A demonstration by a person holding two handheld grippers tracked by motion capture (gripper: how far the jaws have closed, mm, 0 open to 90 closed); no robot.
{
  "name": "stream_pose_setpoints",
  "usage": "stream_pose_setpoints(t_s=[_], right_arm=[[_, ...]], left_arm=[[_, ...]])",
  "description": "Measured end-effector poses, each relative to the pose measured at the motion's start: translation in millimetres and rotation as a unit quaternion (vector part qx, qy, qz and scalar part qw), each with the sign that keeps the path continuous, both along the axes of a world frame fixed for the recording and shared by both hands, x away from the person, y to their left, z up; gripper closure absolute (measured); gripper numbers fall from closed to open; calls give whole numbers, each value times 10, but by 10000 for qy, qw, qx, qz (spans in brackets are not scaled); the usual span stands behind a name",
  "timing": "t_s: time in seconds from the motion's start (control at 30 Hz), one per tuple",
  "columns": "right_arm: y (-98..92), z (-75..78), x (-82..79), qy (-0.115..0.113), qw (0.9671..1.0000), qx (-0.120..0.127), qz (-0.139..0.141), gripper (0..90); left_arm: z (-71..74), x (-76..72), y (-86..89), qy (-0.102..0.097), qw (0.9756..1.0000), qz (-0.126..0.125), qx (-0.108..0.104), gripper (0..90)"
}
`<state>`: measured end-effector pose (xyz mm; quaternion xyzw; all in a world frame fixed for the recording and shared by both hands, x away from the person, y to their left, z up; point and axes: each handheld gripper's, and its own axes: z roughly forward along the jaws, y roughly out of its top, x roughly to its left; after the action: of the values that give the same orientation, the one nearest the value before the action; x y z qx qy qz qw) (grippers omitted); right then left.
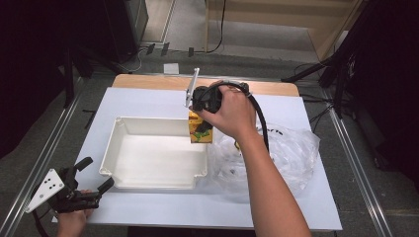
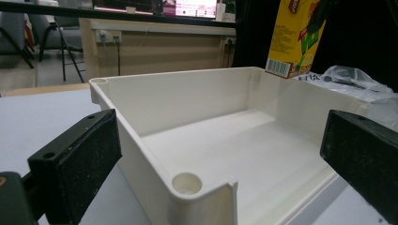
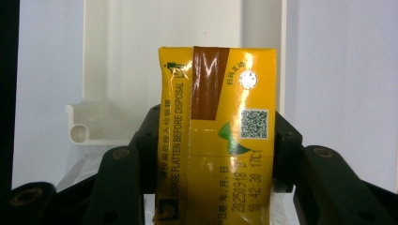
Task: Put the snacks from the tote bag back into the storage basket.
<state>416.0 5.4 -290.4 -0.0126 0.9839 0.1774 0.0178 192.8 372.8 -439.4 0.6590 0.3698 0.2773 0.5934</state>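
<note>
Over the tray's right wall, in the high view, your right gripper carries the yellow drink carton upright, its long axis vertical, hanging at the tray's two-o'clock corner — the open white floor lies toward eight o'clock from the carton, the crinkled plastic bag toward four. Your left gripper rests well apart at the table's seven-o'clock corner, so the right hand is plainly the nearer one. In the left gripper view, its two jaws stand wide apart with nothing between them, framing the tray's near corner; the carton hangs at one o'clock above the far rim, its base clear of the wall. In the right gripper view, the jaws are closed on the carton's two sides — the tray's rim shows beyond at nine o'clock. I judge the coming move to be a short carry inward, then down.
</note>
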Motion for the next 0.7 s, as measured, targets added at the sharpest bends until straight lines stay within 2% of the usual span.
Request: stream_pose_setpoints(t_s=[0.7], right_arm=[[147, 0, -4, -7, 10000, 10, 74, 530]], left_arm=[[0, 1, 2, -1, 10000, -1, -7, 0]])
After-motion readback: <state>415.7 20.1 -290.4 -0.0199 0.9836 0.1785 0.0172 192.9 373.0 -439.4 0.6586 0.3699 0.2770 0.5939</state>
